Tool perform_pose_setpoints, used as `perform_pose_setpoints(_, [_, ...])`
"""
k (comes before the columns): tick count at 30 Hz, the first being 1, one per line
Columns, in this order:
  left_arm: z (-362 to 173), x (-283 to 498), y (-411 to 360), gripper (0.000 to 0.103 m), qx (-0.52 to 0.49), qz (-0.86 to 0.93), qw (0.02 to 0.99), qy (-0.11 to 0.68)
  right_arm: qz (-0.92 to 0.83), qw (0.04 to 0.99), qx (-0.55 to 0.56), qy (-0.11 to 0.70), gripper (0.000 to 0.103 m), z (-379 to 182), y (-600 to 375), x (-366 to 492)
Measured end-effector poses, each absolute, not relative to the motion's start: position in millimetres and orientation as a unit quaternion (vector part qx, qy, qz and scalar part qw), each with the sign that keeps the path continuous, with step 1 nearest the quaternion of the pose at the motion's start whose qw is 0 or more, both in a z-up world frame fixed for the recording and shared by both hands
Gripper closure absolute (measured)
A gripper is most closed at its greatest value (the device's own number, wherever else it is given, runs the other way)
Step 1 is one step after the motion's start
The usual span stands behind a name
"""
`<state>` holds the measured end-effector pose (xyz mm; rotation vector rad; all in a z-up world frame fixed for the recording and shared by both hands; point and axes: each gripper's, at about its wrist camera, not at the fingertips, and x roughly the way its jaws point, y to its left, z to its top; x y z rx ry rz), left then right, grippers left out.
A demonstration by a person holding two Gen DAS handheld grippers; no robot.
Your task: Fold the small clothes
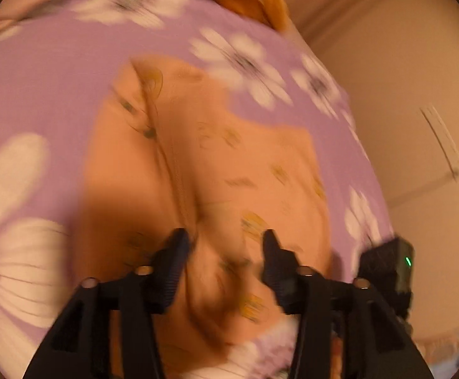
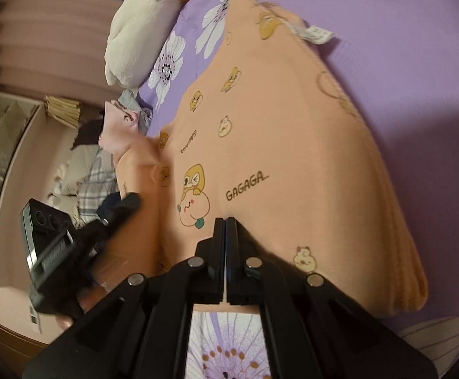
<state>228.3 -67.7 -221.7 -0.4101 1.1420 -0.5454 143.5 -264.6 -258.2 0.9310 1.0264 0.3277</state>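
Note:
A small peach garment (image 2: 276,145) with cartoon prints and the word GAGAGA lies on a purple flowered bedsheet (image 2: 403,63). My right gripper (image 2: 226,221) is shut on the garment's near hem, its jaws pressed together over the cloth. In the blurred left wrist view the same garment (image 1: 216,164) lies rumpled, and my left gripper (image 1: 224,240) hovers open over its near part with cloth between the spread fingers. The left gripper also shows at the left of the right wrist view (image 2: 125,205). A white label (image 2: 317,33) sticks out at the garment's far edge.
A white and orange plush toy (image 2: 141,28) lies at the head of the bed. A pile of other clothes (image 2: 125,120) sits at the bed's left edge. Beyond it are a pink wall and a wardrobe (image 2: 5,132). The bed edge (image 1: 355,145) runs along the right.

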Motion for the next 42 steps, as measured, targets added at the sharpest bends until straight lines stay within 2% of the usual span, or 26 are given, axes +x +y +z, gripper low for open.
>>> perform_pose_setpoints(4, [-205, 218, -58, 0.049, -0.218, -0.272, 0.789, 0.506, 0.153, 0.762, 0.414, 0.474, 0.103, -256, -261, 142])
perform_pose_setpoints(8, [-199, 206, -27, 0.042, -0.238, -0.217, 0.812, 0.487, 0.157, 0.756, 0.422, 0.476, 0.103, -258, -264, 143])
perform_pose_setpoints(12, [-209, 193, -13, 0.042, -0.191, -0.101, 0.85, 0.48, 0.16, 0.754, 0.42, 0.479, 0.103, -258, -263, 144])
perform_pose_setpoints(15, [-226, 181, -6, 0.042, -0.212, -0.098, 0.845, 0.48, 0.165, 0.751, 0.426, 0.476, 0.102, -258, -265, 146])
perform_pose_setpoints(17, [-235, 174, 2, 0.042, -0.238, -0.108, 0.838, 0.479, 0.175, 0.745, 0.437, 0.472, 0.097, -255, -264, 148])
perform_pose_setpoints(19, [-236, 168, 10, 0.042, -0.256, -0.116, 0.836, 0.471, 0.21, 0.736, 0.445, 0.465, 0.078, -250, -262, 153])
perform_pose_setpoints(20, [-235, 165, 12, 0.042, -0.256, -0.111, 0.839, 0.467, 0.23, 0.732, 0.448, 0.458, 0.073, -247, -261, 155])
perform_pose_setpoints(22, [-230, 158, 14, 0.042, -0.233, -0.107, 0.85, 0.459, 0.255, 0.73, 0.452, 0.445, 0.054, -238, -257, 160])
perform_pose_setpoints(24, [-227, 151, 11, 0.042, -0.208, -0.11, 0.862, 0.449, 0.277, 0.73, 0.452, 0.432, 0.049, -232, -249, 165])
perform_pose_setpoints(28, [-237, 150, 1, 0.042, -0.201, -0.125, 0.847, 0.476, 0.285, 0.716, 0.452, 0.45, 0.049, -232, -230, 180])
perform_pose_setpoints(31, [-240, 151, -12, 0.042, -0.171, -0.109, 0.854, 0.479, 0.244, 0.739, 0.388, 0.493, 0.051, -232, -213, 187])
perform_pose_setpoints(36, [-241, 150, -30, 0.04, -0.111, -0.097, 0.866, 0.477, 0.198, 0.763, 0.367, 0.494, 0.051, -221, -224, 176])
perform_pose_setpoints(42, [-245, 157, -27, 0.037, -0.115, -0.109, 0.865, 0.476, 0.193, 0.771, 0.366, 0.484, 0.047, -228, -223, 182])
